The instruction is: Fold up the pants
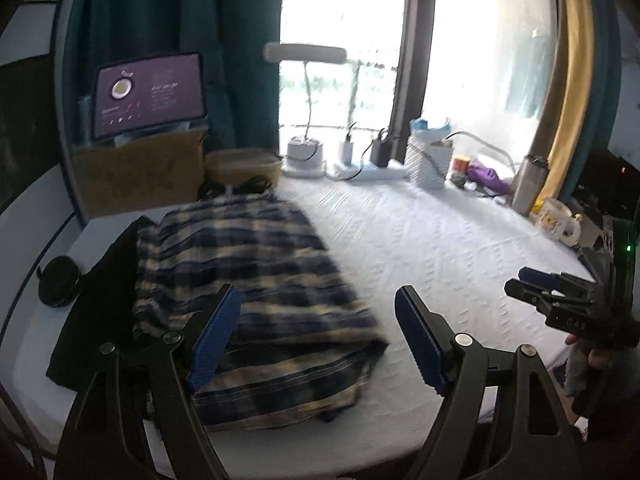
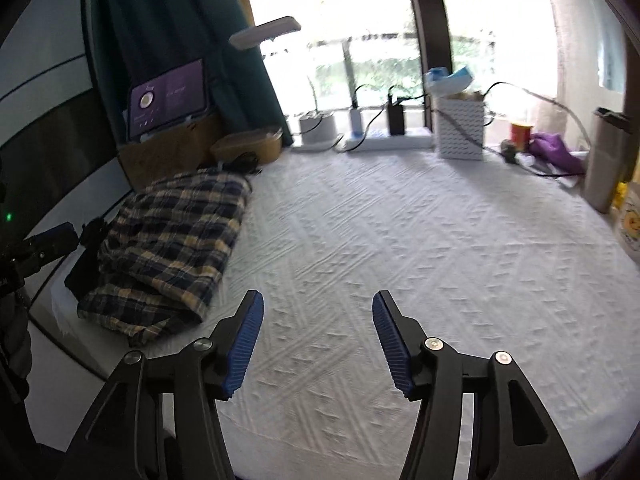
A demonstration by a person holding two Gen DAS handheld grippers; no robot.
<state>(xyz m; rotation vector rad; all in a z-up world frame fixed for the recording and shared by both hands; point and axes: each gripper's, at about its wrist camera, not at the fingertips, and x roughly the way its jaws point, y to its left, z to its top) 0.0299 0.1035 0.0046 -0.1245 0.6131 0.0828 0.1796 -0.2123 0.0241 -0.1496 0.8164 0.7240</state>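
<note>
The plaid pants (image 1: 256, 288), navy and yellow, lie folded in a long bundle on the left part of the white textured table (image 1: 440, 248). My left gripper (image 1: 318, 304) is open and empty, hovering over the bundle's near right edge. My right gripper (image 2: 318, 310) is open and empty above the bare cloth, to the right of the pants (image 2: 172, 248). The right gripper also shows at the right edge of the left wrist view (image 1: 532, 284). The left gripper shows at the left edge of the right wrist view (image 2: 48, 240).
A black garment (image 1: 100, 304) and a round black disc (image 1: 58, 282) lie left of the pants. At the back stand a cardboard box with a tablet (image 1: 150, 94), a lidded tub (image 1: 244, 166), a lamp base (image 1: 304, 152), chargers, a white bag (image 1: 428, 160), a steel flask (image 2: 604, 160) and a mug (image 1: 560, 222).
</note>
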